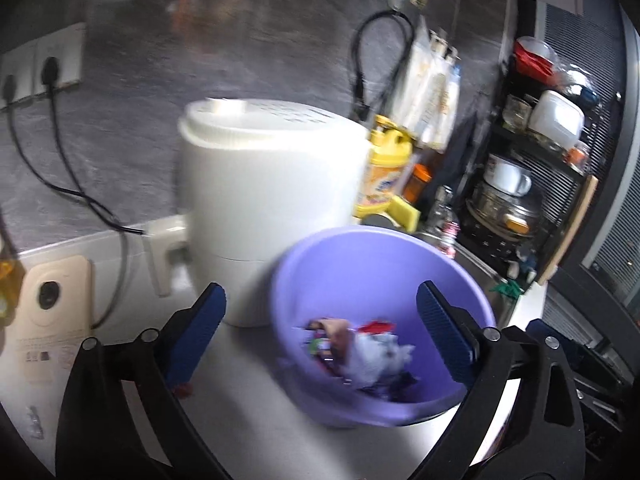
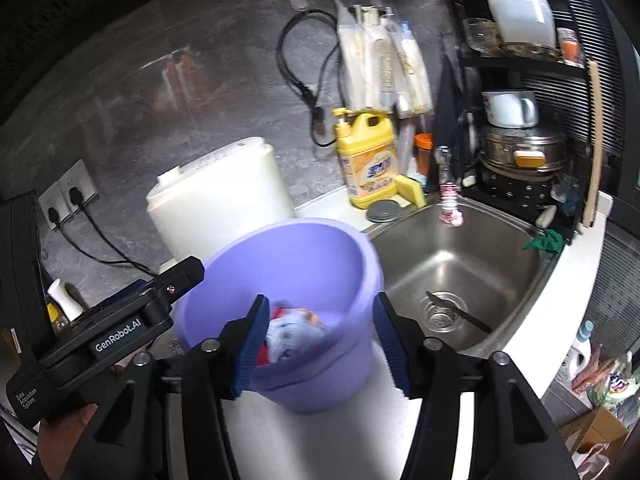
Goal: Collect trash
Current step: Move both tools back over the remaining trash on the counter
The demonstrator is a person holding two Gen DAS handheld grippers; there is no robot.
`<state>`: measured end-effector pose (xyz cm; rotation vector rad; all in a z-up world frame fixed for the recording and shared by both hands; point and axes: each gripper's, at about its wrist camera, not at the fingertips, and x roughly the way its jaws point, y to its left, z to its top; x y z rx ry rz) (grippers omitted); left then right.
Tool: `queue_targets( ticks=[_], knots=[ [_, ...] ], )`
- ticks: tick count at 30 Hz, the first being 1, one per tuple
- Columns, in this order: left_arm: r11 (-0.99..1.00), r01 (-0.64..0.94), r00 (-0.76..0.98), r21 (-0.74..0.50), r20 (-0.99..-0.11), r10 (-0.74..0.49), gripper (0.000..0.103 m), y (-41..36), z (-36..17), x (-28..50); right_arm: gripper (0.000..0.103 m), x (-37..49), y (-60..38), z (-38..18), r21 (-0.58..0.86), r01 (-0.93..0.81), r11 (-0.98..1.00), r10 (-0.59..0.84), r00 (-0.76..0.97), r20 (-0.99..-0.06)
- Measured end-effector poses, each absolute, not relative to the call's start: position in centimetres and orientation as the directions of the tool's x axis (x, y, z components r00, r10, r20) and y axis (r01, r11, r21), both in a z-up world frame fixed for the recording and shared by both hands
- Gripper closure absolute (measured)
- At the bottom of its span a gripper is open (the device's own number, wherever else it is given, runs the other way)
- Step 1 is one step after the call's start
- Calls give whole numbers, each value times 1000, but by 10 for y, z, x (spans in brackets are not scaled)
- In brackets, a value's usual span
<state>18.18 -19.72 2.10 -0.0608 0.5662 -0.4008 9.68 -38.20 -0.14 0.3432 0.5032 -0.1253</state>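
Only right view shows sink, knife.

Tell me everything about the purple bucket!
The purple bucket is round, smooth plastic with a rolled rim, open on top and tipped slightly. It stands on the white counter, close beside the cream appliance and next to the steel sink. Inside lies crumpled trash: pale wrappers with red bits. The left gripper and right gripper are open around it; blur hides whether any pad touches it.
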Motion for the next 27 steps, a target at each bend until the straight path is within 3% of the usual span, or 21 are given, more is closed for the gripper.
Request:
queue_targets(
  ticks=[8, 20, 27],
  knots=[
    [972, 177, 824, -152, -517, -231, 6, -127, 21, 176, 27, 116, -337, 3, 270, 76, 960, 63, 880, -471],
    [990, -18, 839, -141, -541, -61, 6, -51, 13, 153, 24, 129, -268, 1, 257, -118, 959, 233, 847, -478],
    [986, -119, 832, -117, -554, 34, 6, -19, 5, 140, 12, 134, -237, -8, 237, -194, 952, 290, 822, -490]
  ],
)
